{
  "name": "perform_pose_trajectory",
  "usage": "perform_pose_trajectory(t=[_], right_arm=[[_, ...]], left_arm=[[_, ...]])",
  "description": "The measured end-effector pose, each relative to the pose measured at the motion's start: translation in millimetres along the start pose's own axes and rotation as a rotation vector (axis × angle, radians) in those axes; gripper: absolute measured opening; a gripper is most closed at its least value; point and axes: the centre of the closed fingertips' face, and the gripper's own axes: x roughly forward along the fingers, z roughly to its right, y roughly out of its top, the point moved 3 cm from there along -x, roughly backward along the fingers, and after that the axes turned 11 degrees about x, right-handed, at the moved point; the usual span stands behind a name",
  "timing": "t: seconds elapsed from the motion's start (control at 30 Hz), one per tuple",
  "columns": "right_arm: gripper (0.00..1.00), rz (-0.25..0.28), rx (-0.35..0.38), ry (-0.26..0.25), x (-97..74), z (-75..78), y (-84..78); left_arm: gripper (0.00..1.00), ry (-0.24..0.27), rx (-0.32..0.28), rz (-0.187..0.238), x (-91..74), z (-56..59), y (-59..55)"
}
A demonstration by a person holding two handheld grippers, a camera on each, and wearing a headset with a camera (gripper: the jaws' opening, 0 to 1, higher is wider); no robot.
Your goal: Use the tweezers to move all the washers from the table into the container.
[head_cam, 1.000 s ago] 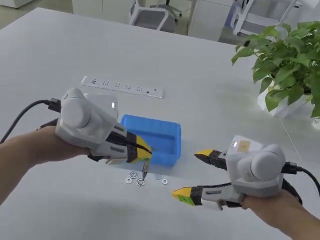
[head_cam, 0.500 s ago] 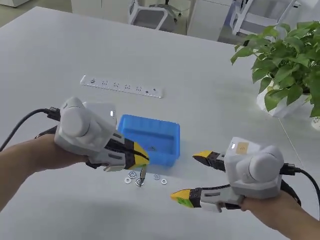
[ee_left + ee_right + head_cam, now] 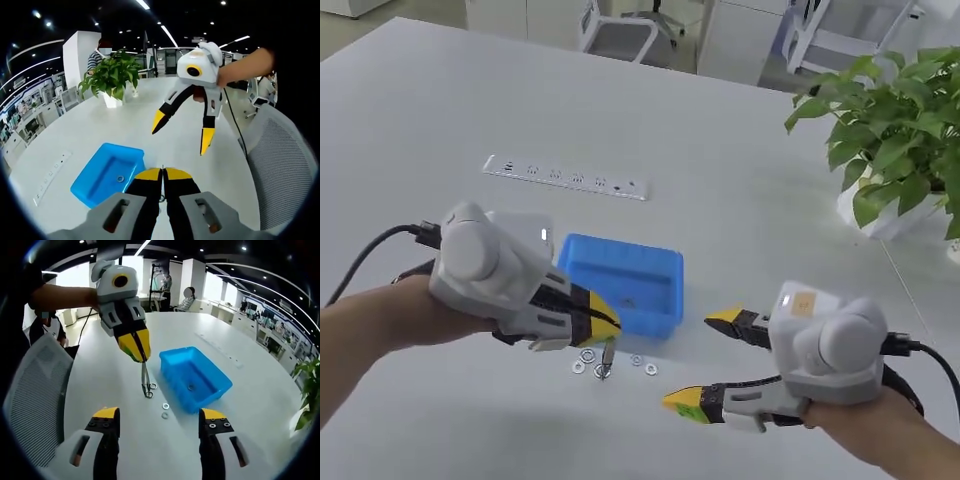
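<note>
Several small metal washers [image 3: 636, 360] lie on the white table just in front of a blue container [image 3: 620, 280]. One washer [image 3: 190, 387] lies inside the container [image 3: 195, 377]. My left gripper [image 3: 605, 318] is shut on slim metal tweezers [image 3: 606, 355], which point down. Their tips are at a washer [image 3: 149, 395] among the loose ones. In the left gripper view the shut jaws hold the tweezers [image 3: 162, 169] beside the container [image 3: 107, 172]. To the right of the washers my right gripper [image 3: 705, 360] hovers open with nothing between its jaws.
A white power strip [image 3: 565, 177] lies behind the container. A potted green plant [image 3: 900, 140] stands at the table's far right. Office chairs [image 3: 620, 30] stand beyond the far edge. A grey mesh chair back [image 3: 35, 390] is at the near side.
My left gripper has sunk slightly, bringing the tweezer tips down among the washers. The right gripper has stayed open in about the same place.
</note>
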Motion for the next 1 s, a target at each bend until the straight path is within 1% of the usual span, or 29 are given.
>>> perform_pose_trajectory(t=[0.03, 0.27, 0.37, 0.5, 0.7, 0.87, 0.9, 1.0], right_arm=[[0.63, 0.008, -0.014, 0.013, 1.6, -1.2, 1.0], [0.58, -0.015, -0.021, 0.054, 14.3, -4.5, 0.4], [0.54, -0.015, -0.035, 0.076, 19.9, -5.5, 1.9], [0.48, -0.023, -0.059, 0.092, 29.0, -6.1, 3.7], [0.43, -0.024, -0.080, 0.137, 44.8, -10.3, 8.4], [0.35, -0.030, -0.122, 0.182, 55.8, -17.3, 13.0], [0.32, -0.023, -0.137, 0.195, 57.9, -19.3, 15.1], [0.28, -0.019, -0.144, 0.213, 63.3, -21.7, 18.7]], left_arm=[[0.05, -0.006, 0.002, 0.000, 0.0, 0.2, 0.1], [0.05, -0.029, 0.020, -0.010, -1.6, -0.4, -0.1], [0.05, -0.039, 0.026, -0.012, -1.9, -0.4, -0.4], [0.05, -0.049, 0.025, -0.011, -2.4, -0.6, -0.2], [0.05, -0.068, 0.030, -0.017, -5.6, -1.2, -1.1], [0.05, -0.086, 0.032, -0.016, -7.1, -2.2, -3.3], [0.05, -0.092, 0.033, -0.015, -7.1, -1.9, -3.4], [0.05, -0.105, 0.034, -0.011, -6.3, -2.0, -3.8]])
